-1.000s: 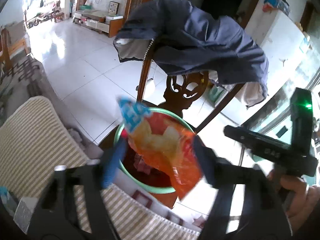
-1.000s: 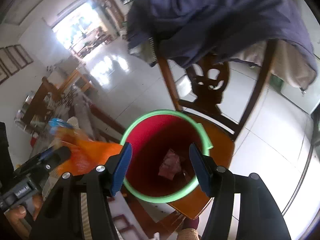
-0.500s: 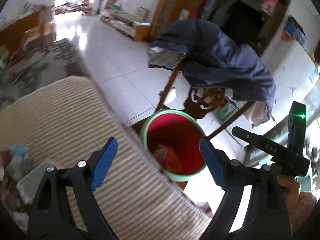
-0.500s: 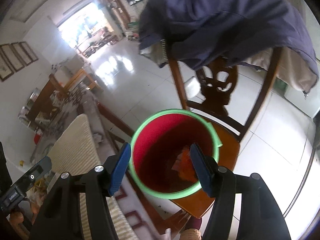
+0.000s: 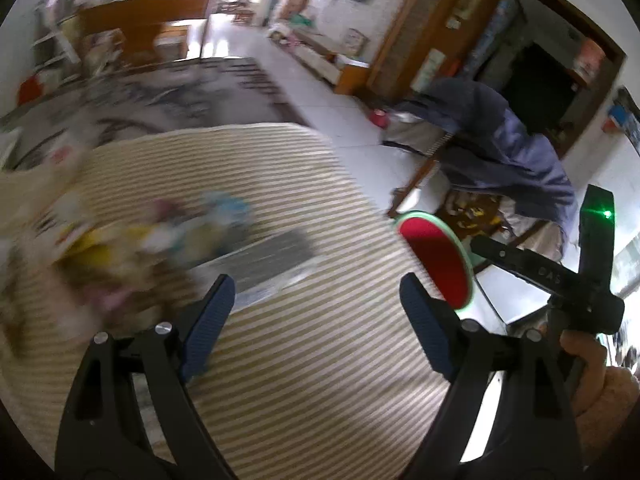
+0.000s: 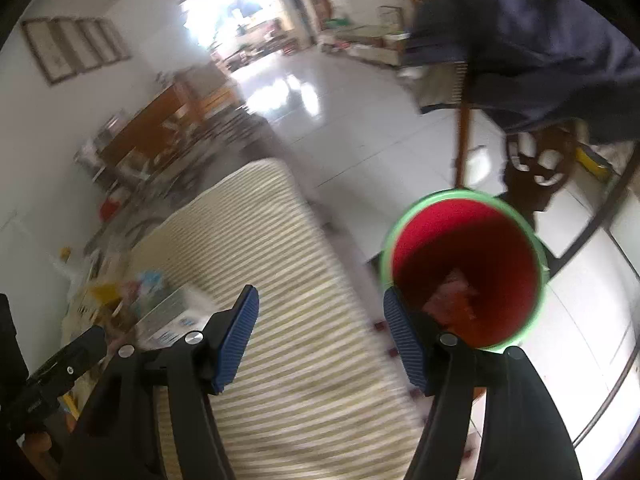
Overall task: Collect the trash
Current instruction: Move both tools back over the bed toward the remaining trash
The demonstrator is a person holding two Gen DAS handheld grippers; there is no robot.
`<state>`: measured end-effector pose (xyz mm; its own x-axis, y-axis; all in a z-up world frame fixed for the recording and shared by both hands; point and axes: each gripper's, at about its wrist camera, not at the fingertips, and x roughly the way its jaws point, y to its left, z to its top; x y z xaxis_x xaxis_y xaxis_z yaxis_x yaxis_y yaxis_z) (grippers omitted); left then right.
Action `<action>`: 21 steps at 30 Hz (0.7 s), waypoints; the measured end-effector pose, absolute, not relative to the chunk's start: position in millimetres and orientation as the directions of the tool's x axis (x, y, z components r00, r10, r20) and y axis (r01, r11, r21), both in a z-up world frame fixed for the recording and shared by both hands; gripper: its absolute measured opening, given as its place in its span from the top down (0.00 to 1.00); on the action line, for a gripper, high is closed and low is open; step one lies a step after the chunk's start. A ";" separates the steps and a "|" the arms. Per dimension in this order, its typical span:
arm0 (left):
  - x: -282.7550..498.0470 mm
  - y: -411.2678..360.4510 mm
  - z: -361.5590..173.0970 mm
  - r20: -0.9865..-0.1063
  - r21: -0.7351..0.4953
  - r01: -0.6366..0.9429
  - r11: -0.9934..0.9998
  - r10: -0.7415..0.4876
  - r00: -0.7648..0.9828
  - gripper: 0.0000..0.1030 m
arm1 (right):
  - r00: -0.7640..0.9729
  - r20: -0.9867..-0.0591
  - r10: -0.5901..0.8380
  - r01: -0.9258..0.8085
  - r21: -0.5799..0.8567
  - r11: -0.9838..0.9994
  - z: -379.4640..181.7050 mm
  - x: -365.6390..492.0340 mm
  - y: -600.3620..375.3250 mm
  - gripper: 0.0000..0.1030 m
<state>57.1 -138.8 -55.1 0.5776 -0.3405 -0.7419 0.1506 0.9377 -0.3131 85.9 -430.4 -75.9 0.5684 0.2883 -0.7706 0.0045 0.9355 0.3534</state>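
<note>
A red bucket with a green rim (image 6: 464,272) stands on a wooden chair beside the table; the orange chip bag (image 6: 452,300) lies inside it. The bucket also shows in the left wrist view (image 5: 436,264). My left gripper (image 5: 316,308) is open and empty above the striped tablecloth (image 5: 304,380). A blurred pile of wrappers and trash (image 5: 132,240) lies to its left, with a flat grey box (image 5: 272,264) beside it. My right gripper (image 6: 320,328) is open and empty, between the tablecloth (image 6: 280,360) and the bucket. The trash pile also shows in the right wrist view (image 6: 136,292).
A dark blue jacket (image 6: 532,52) hangs over the chair back (image 6: 464,128) behind the bucket. White tiled floor (image 6: 360,120) lies beyond the table. Wooden furniture (image 5: 140,40) stands at the far side. The right gripper's body (image 5: 560,280) shows at the left wrist view's right.
My left gripper let go of the orange chip bag, which dropped into the bucket. It then swung left over the table toward the trash pile. The right gripper also turned left.
</note>
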 end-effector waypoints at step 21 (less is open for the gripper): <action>-51.2 36.3 -101.1 -0.863 -0.250 -0.012 0.968 -0.217 0.456 0.17 | 0.438 -0.793 0.424 -0.191 0.379 0.905 -92.5 47.3 -249.8 0.34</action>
